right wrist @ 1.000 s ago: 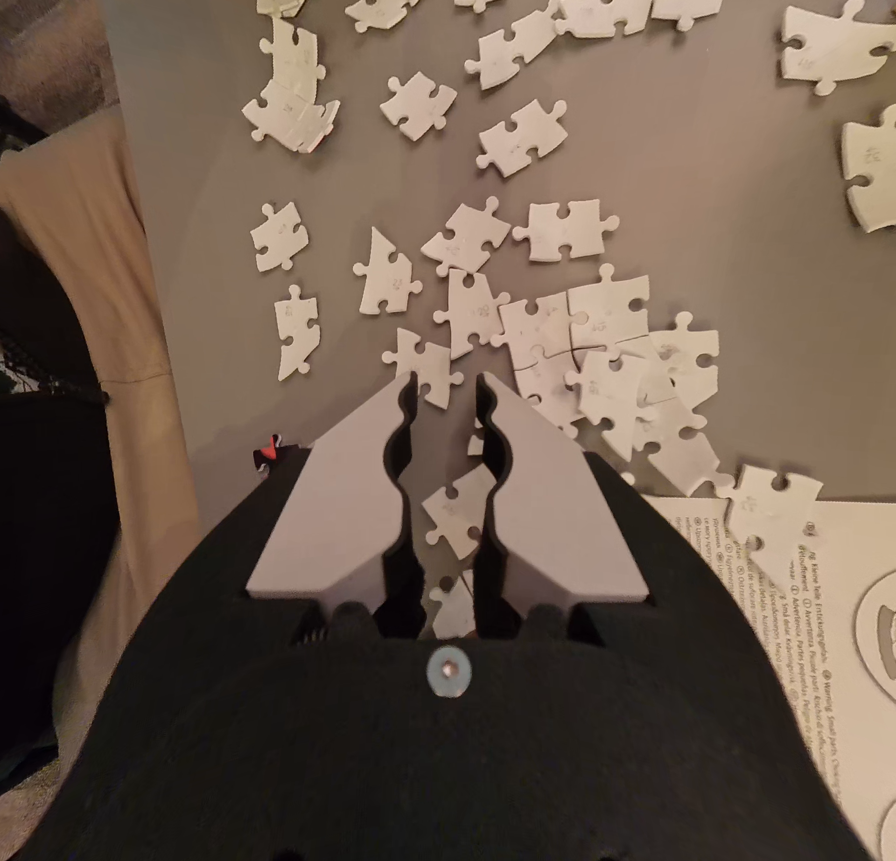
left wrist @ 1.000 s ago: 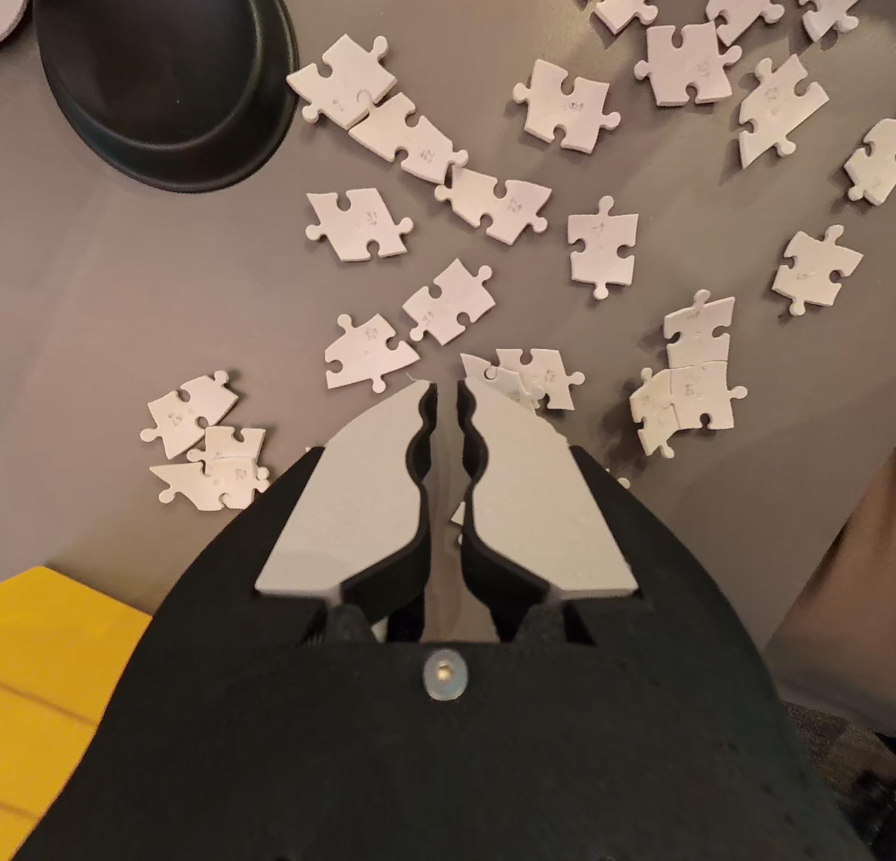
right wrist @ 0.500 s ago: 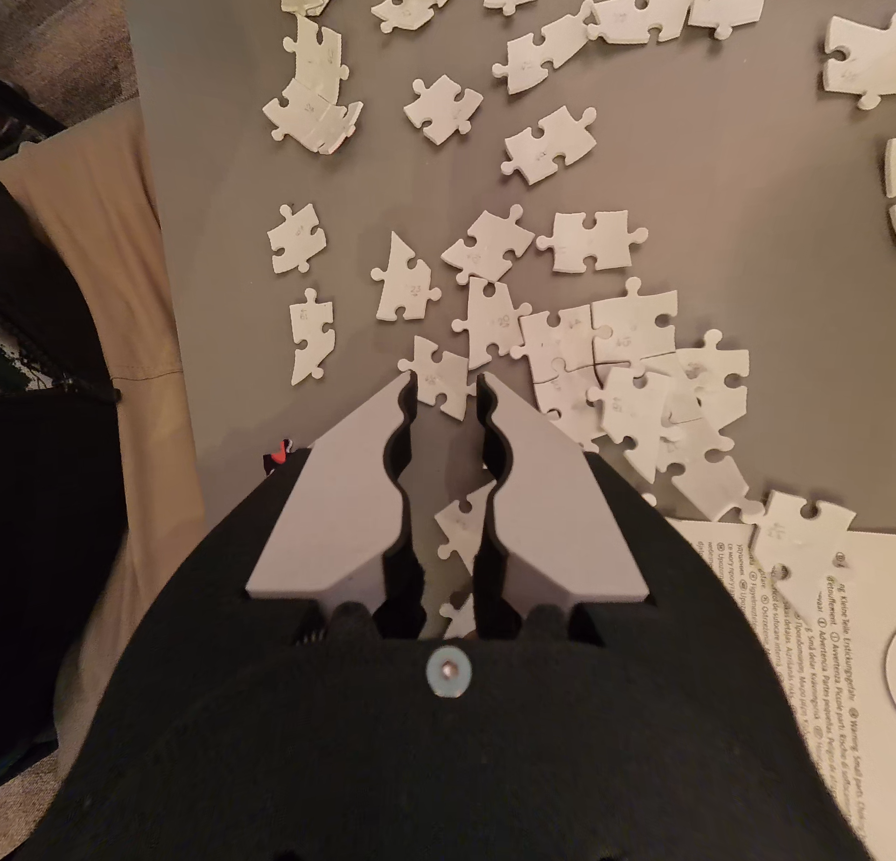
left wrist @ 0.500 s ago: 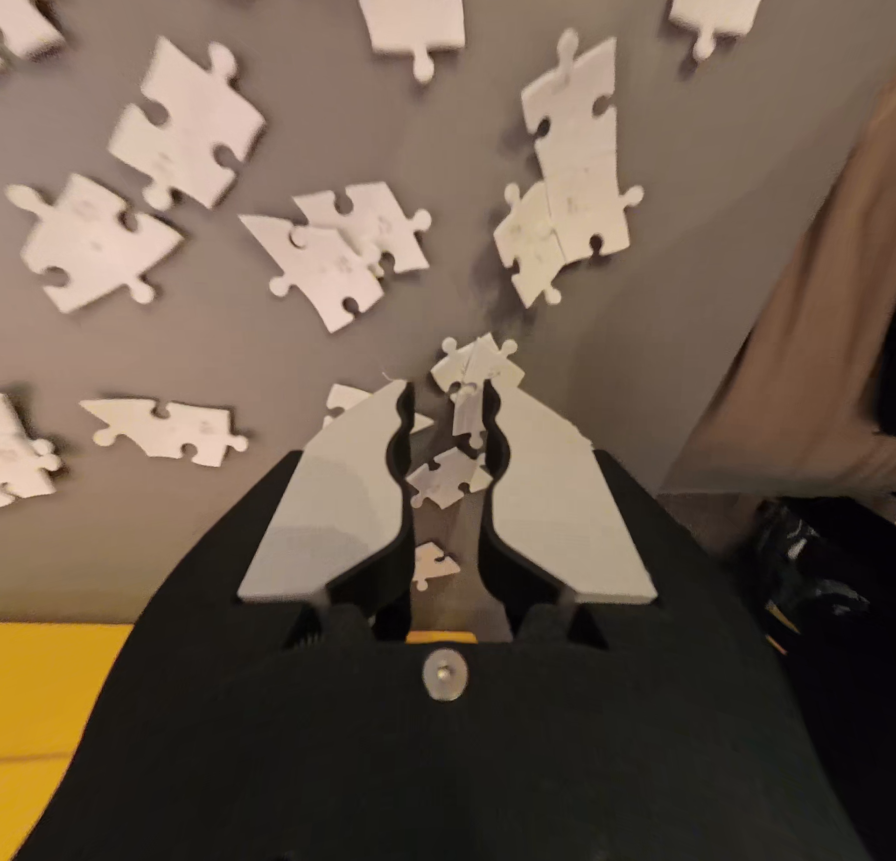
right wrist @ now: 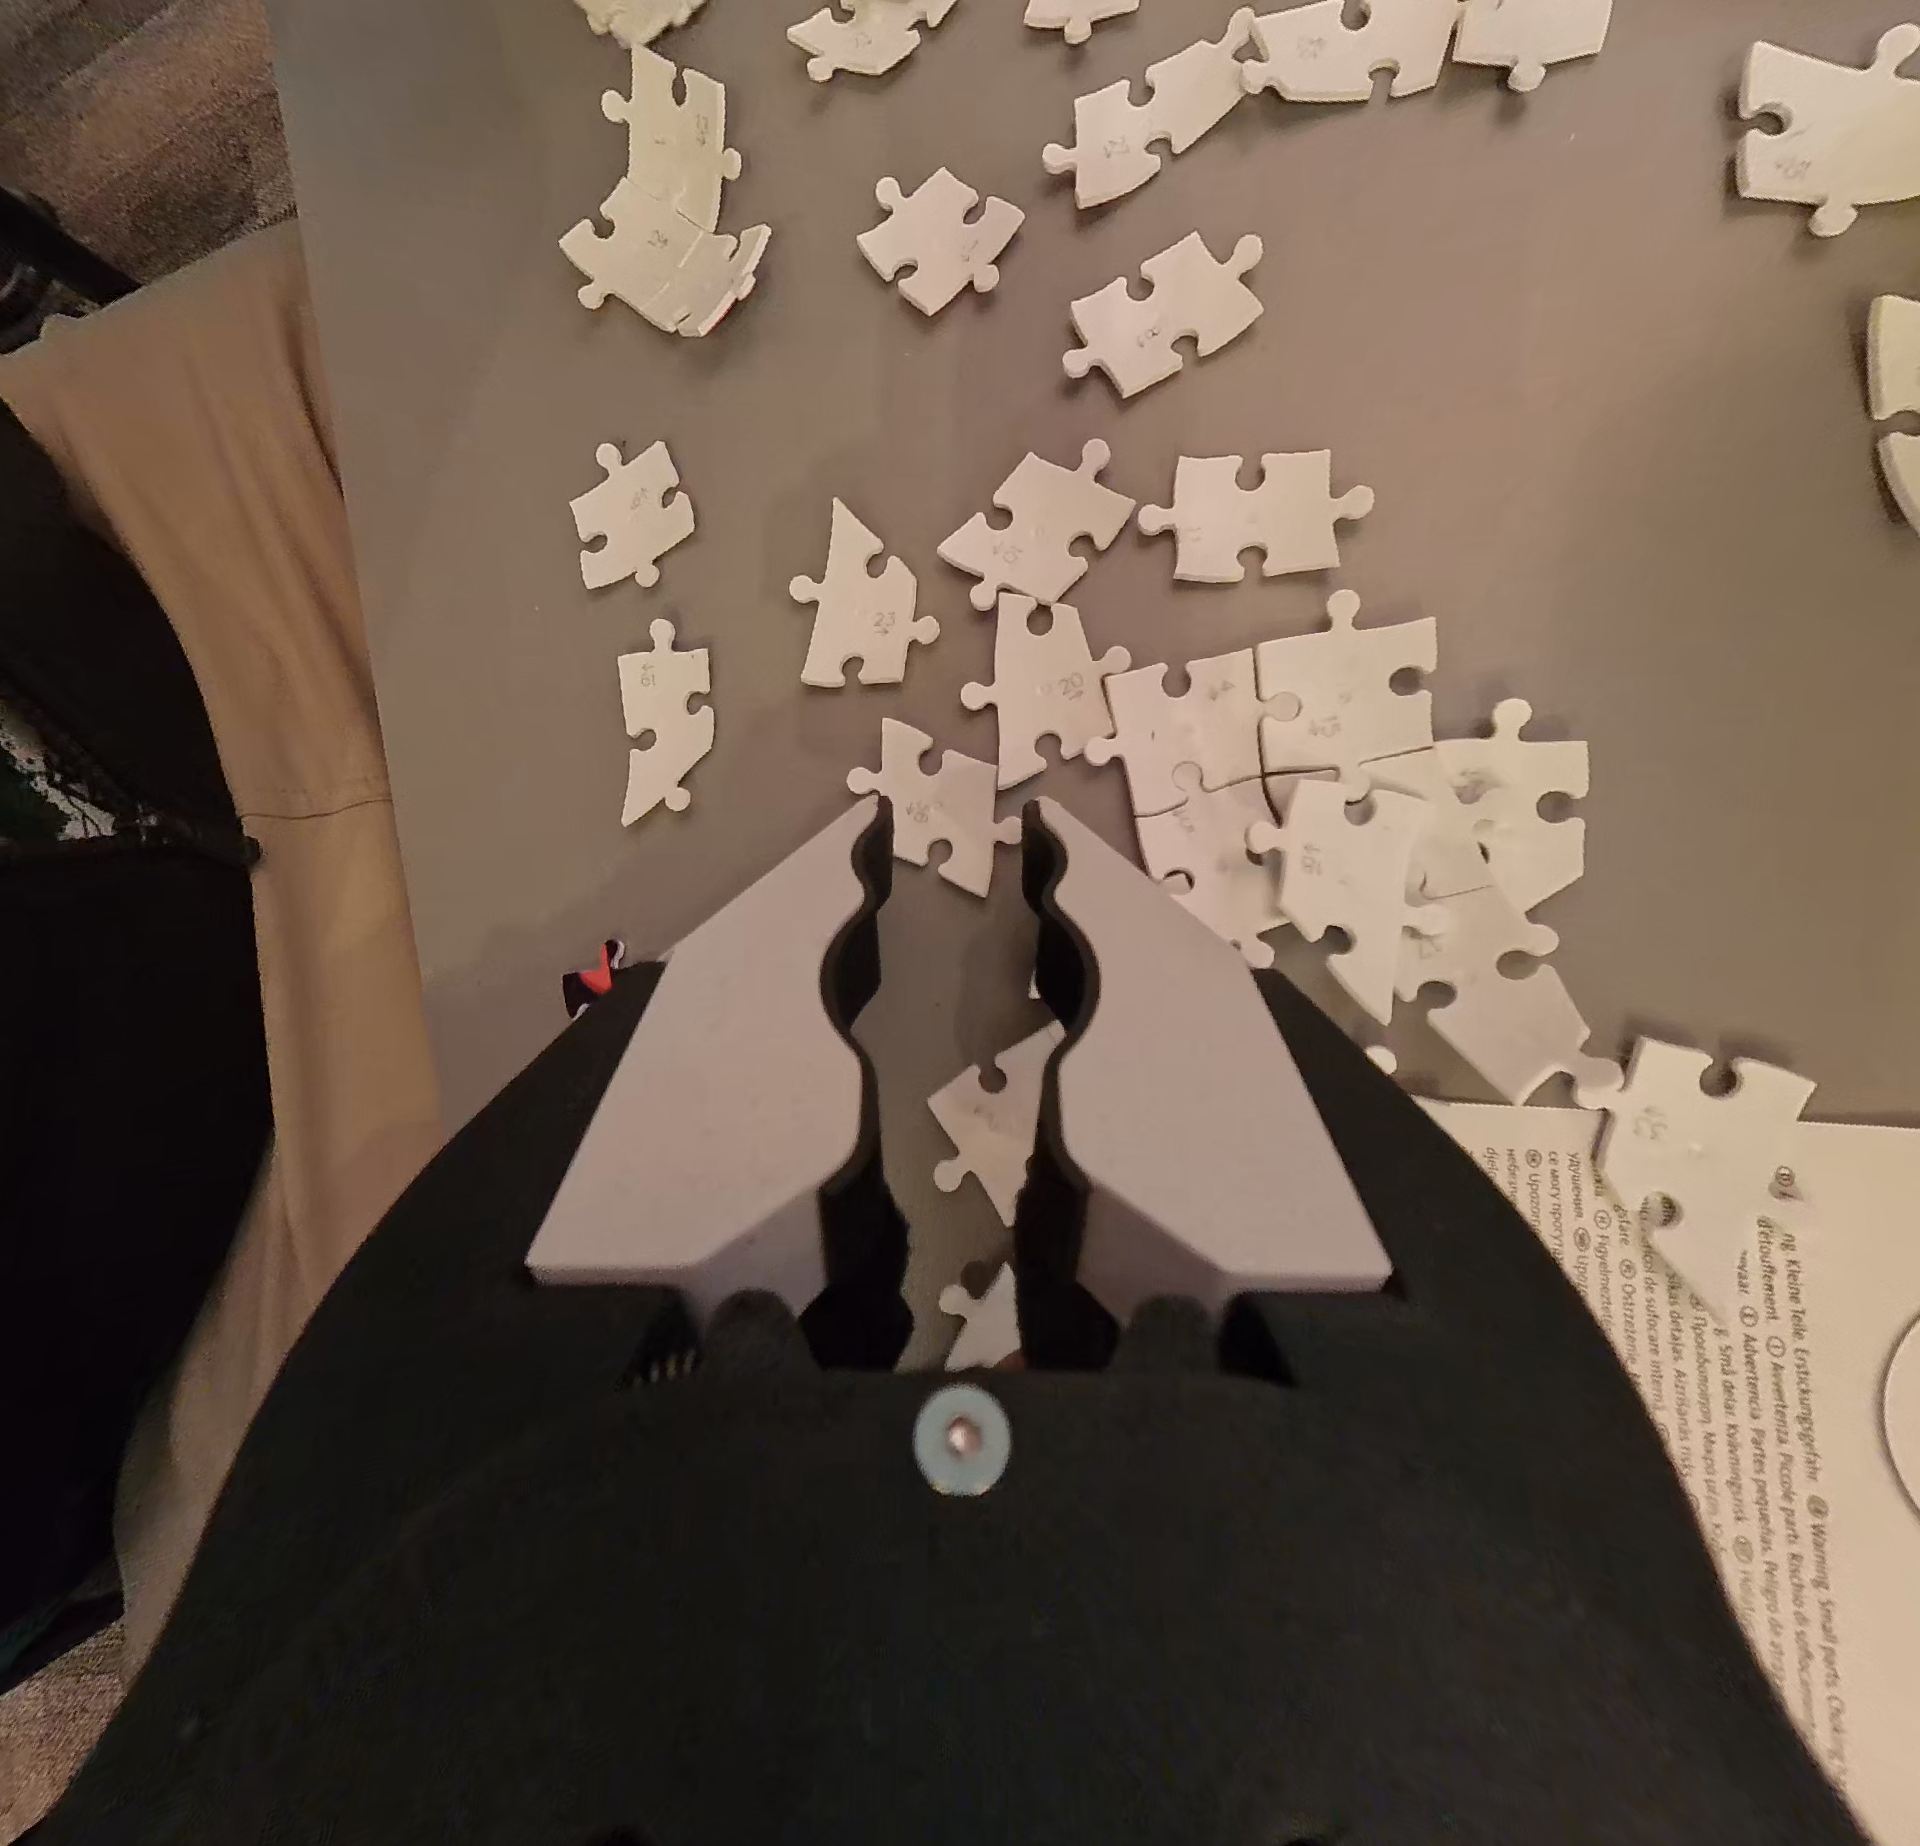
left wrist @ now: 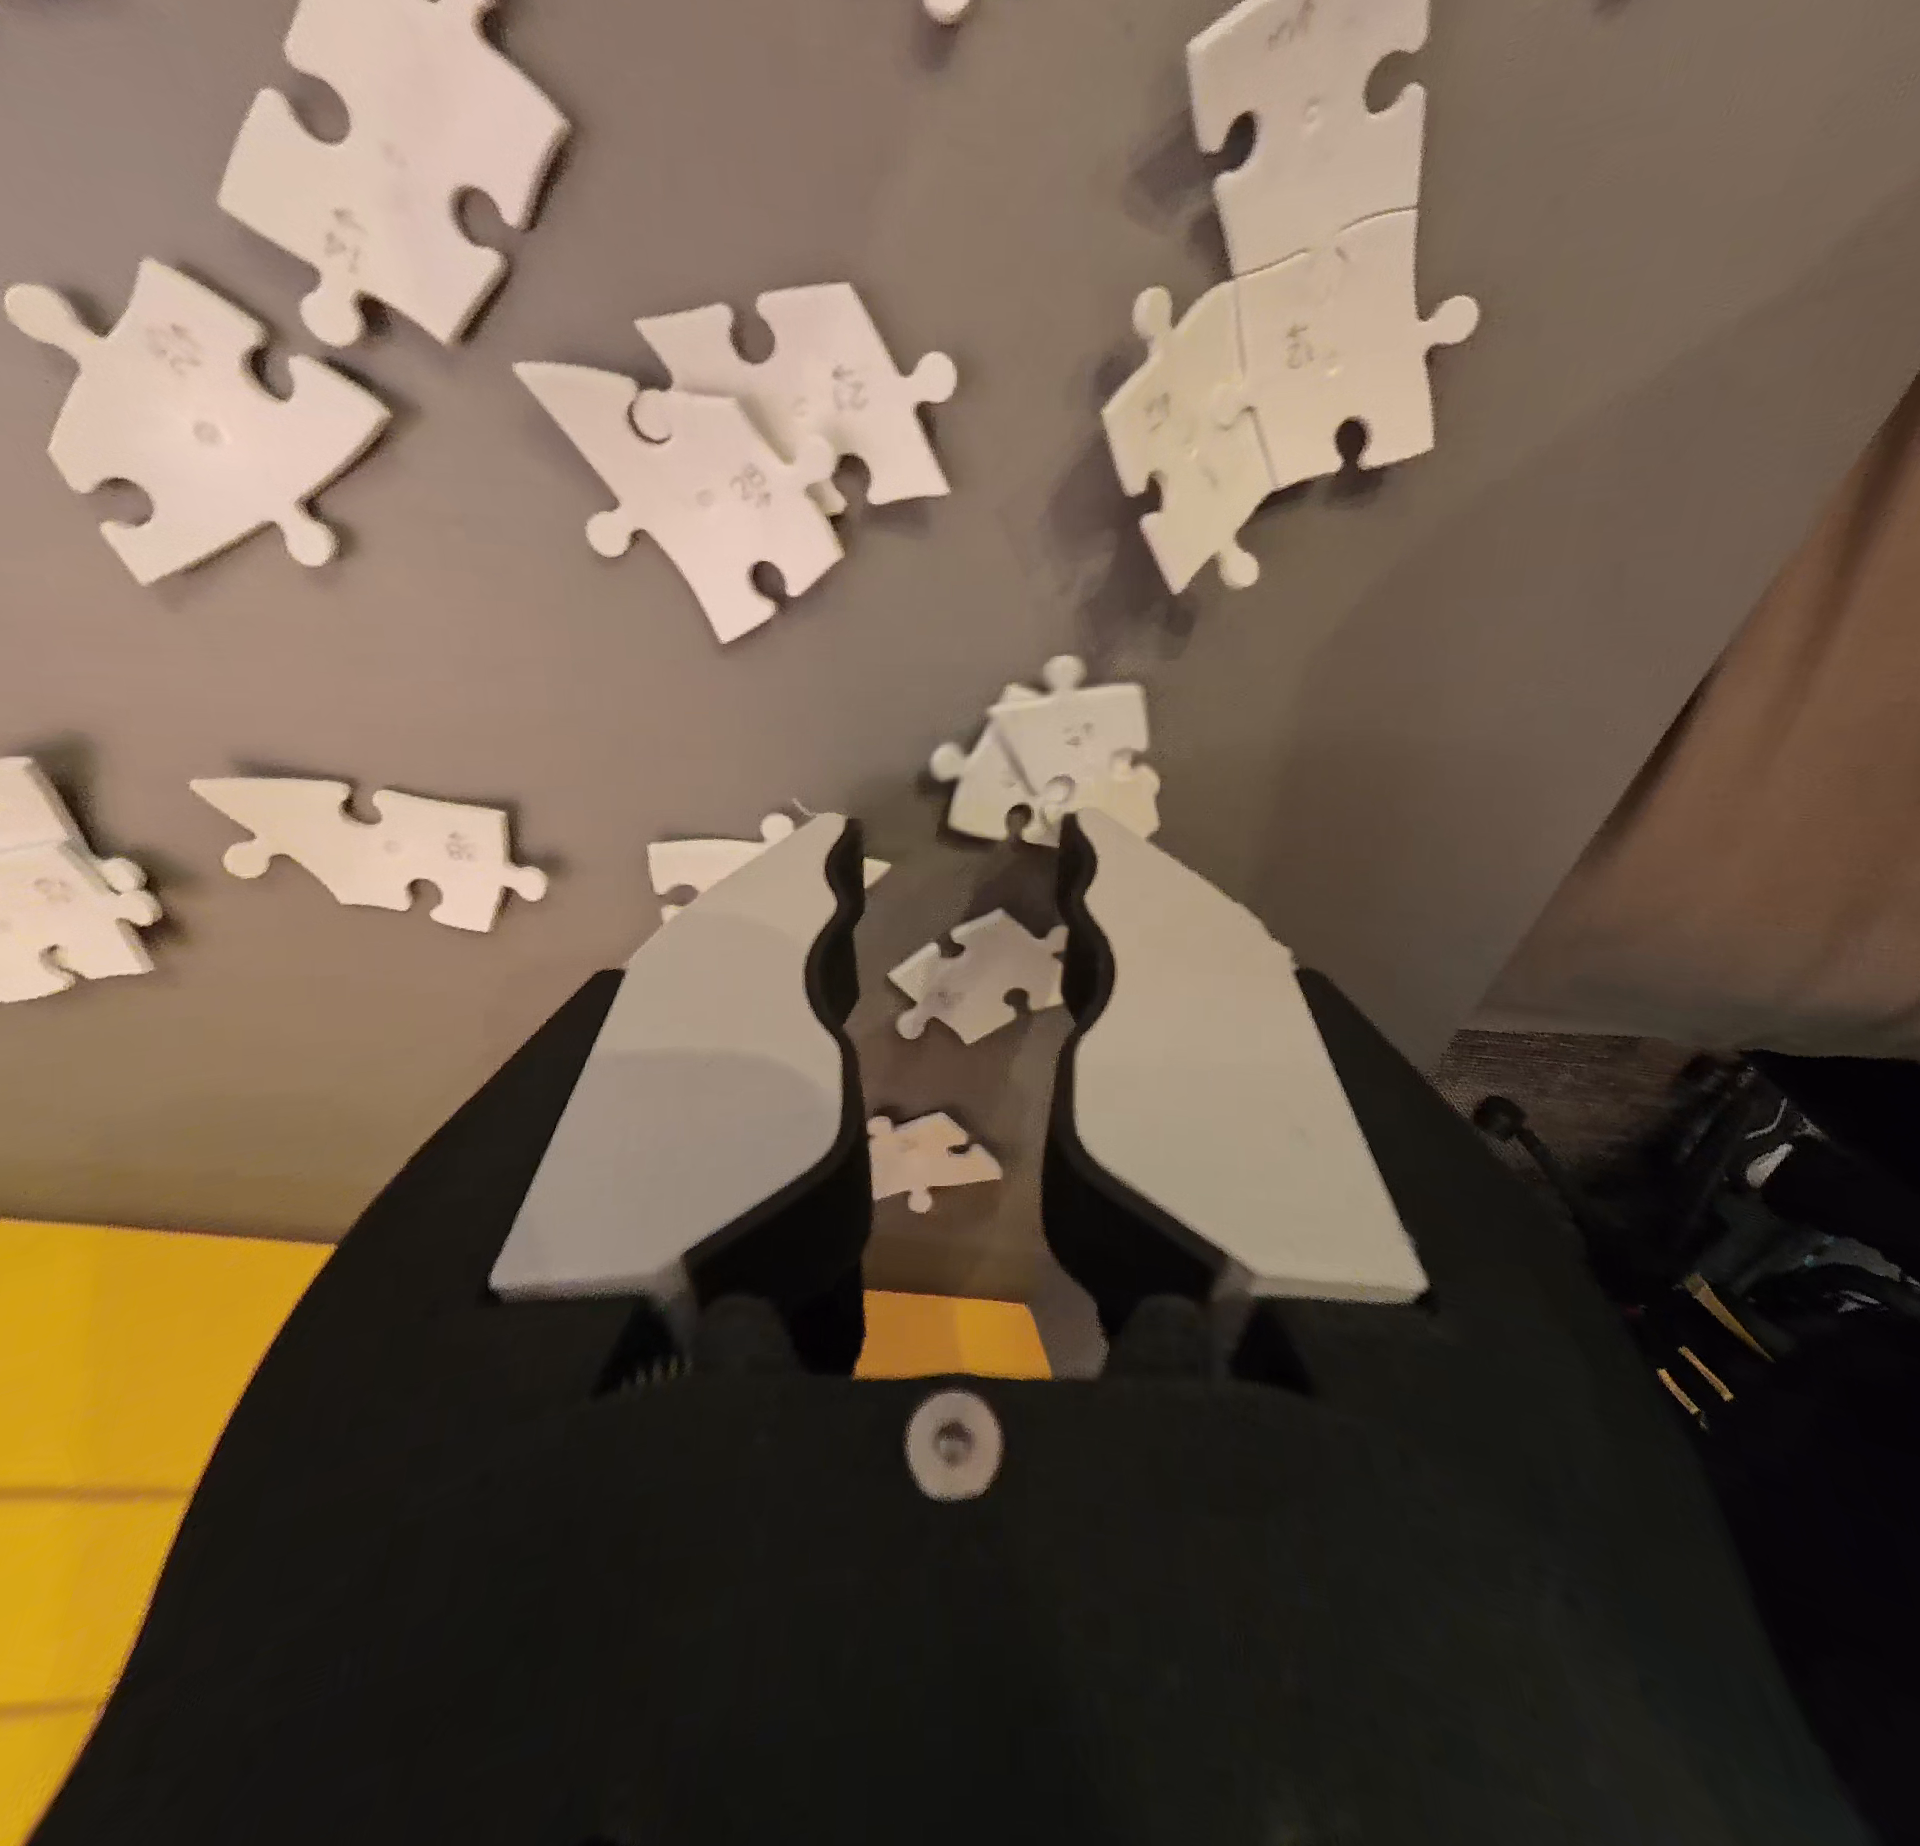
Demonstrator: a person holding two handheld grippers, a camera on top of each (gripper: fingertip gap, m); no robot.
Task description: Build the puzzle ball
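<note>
Many white curved puzzle pieces lie loose on the grey table (left wrist: 520, 1121). My left gripper (left wrist: 961, 830) is open and empty, low over the table's near right corner. A small joined pair (left wrist: 1049, 768) lies just past its tips, and a single piece (left wrist: 982, 975) shows between its fingers. My right gripper (right wrist: 958, 814) is open and empty, with a single piece (right wrist: 935, 788) at its tips and another piece (right wrist: 997, 1121) below the fingers. A cluster of joined and overlapping pieces (right wrist: 1340, 757) lies to the right of it.
A yellow box (left wrist: 104, 1381) lies at the table's near left edge. A printed instruction sheet (right wrist: 1714, 1329) lies at the right, with a piece on it. Tan cloth (right wrist: 208, 653) hangs beyond the table's edge. A joined strip (left wrist: 1299, 342) lies ahead on the right. Some 25 centimeters of space lies between my two pairs of fingers.
My left gripper has moved right and closer to the table, toward its corner, and its jaws have opened from nearly shut. The right gripper has only drifted slightly.
</note>
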